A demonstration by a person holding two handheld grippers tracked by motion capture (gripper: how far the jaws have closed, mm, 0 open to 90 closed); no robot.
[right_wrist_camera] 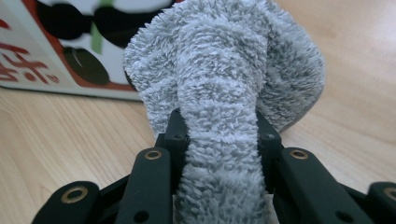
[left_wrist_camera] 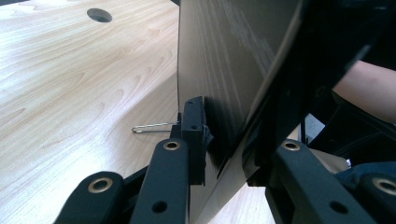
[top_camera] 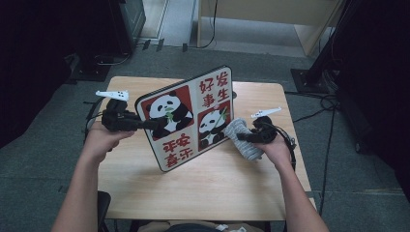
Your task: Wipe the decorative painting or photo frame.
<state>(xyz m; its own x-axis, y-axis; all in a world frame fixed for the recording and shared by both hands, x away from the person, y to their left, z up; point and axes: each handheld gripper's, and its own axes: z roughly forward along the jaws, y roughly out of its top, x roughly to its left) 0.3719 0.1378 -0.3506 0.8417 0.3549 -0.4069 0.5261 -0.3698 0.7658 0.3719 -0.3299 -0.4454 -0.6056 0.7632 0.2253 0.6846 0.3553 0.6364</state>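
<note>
My left claw [top_camera: 145, 124] is clamped on the left edge of the panda board [top_camera: 186, 118]; in the left gripper view the board's plain back [left_wrist_camera: 219, 70] runs up between my jaws, one pad pressed flat against it. I hold it there, I judge, so the board stands tilted on its lower corner over the desk [top_camera: 212, 183] with its printed face toward me, steady enough to be wiped. A bent wire piece [left_wrist_camera: 152, 127] sticks out behind the board near the desk surface; I cannot tell what it belongs to.

My right claw [top_camera: 241, 137] is closed around a grey fluffy cloth [top_camera: 241, 137]. In the right gripper view the cloth [right_wrist_camera: 224, 93] bulges out above both jaws in a thick fold, which gives me a soft pad ahead of the hard tips. The cloth sits just beside the board's right edge [right_wrist_camera: 42, 60], near the lower panda picture, touching or nearly so; I cannot tell which.

The next move, as I see it, is to sweep the cloth across the printed face while the left claw resists the push, since a loose grip could let the board pivot or slip.
</note>
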